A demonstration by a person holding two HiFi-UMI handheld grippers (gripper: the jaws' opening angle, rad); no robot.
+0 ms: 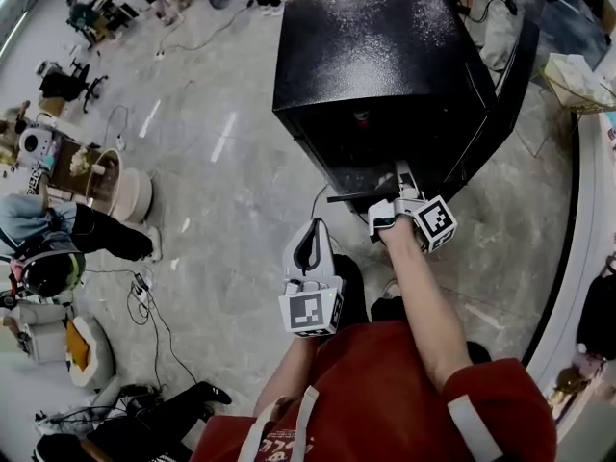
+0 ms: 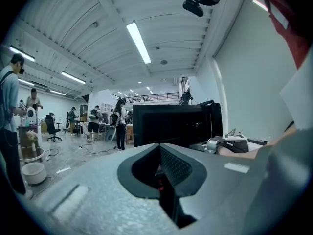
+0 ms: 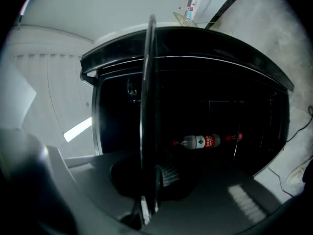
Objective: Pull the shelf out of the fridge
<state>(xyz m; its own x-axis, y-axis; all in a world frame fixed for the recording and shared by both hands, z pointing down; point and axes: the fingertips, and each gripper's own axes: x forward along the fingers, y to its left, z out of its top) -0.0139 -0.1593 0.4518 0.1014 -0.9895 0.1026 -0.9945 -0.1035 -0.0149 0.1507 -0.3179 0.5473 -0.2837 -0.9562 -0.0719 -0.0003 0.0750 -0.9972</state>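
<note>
A black mini fridge (image 1: 375, 65) stands on the floor ahead of me with its door (image 1: 510, 94) swung open to the right. A thin glass shelf (image 1: 358, 196) sticks out a little from its front. My right gripper (image 1: 399, 183) is shut on that shelf's front edge. In the right gripper view the shelf (image 3: 148, 106) runs edge-on between the jaws of the right gripper (image 3: 149, 180), and a bottle (image 3: 203, 141) with a red label lies deep inside the fridge. My left gripper (image 1: 310, 243) is held back near my body, shut and empty, and its own view faces the fridge (image 2: 171, 124).
A white curved counter (image 1: 587, 258) runs along the right. At the left are a seated person (image 1: 58, 248), a white round bin (image 1: 130, 195) and cables on the floor (image 1: 144, 301). Several people stand far off by desks (image 2: 98, 124).
</note>
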